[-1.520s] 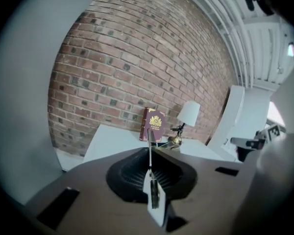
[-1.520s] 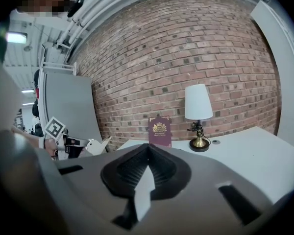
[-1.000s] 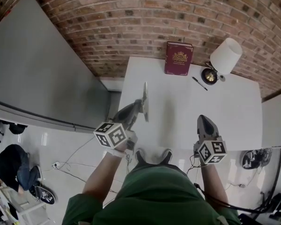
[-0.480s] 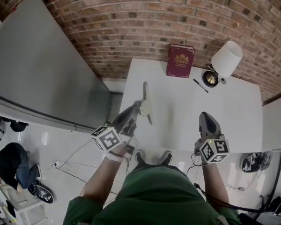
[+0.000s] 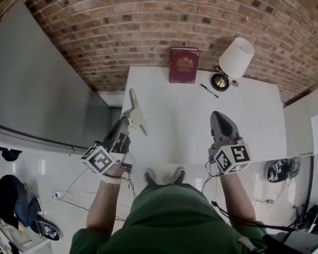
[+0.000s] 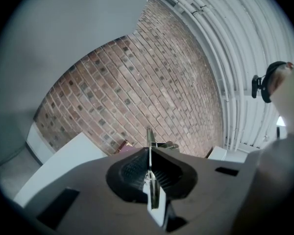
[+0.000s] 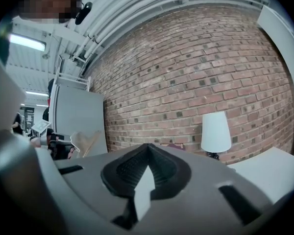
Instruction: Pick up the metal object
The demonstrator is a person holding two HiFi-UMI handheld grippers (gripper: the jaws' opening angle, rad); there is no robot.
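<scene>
The metal object (image 5: 137,113) is a thin flat plate with an angled end, held up above the left edge of the white table (image 5: 185,131). My left gripper (image 5: 126,121) is shut on its near end. In the left gripper view the plate (image 6: 149,148) shows edge-on, pinched between the dark pads (image 6: 130,173). My right gripper (image 5: 218,116) hovers over the table's right half, shut with nothing in it. Seen from the right gripper view, its jaws (image 7: 147,151) meet at a point, and the left gripper with the plate (image 7: 86,142) is off to the left.
A dark red book (image 5: 184,64) stands against the brick wall at the back of the table. Beside it are a lamp with a white shade (image 5: 236,56) and a black pen (image 5: 210,91). A grey panel (image 5: 37,89) runs along the left. Cables lie on the floor.
Both grippers have risen. The left one, still shut on the plate, has drifted left and rolled a little, so the plate now leans. The right gripper stays shut.
</scene>
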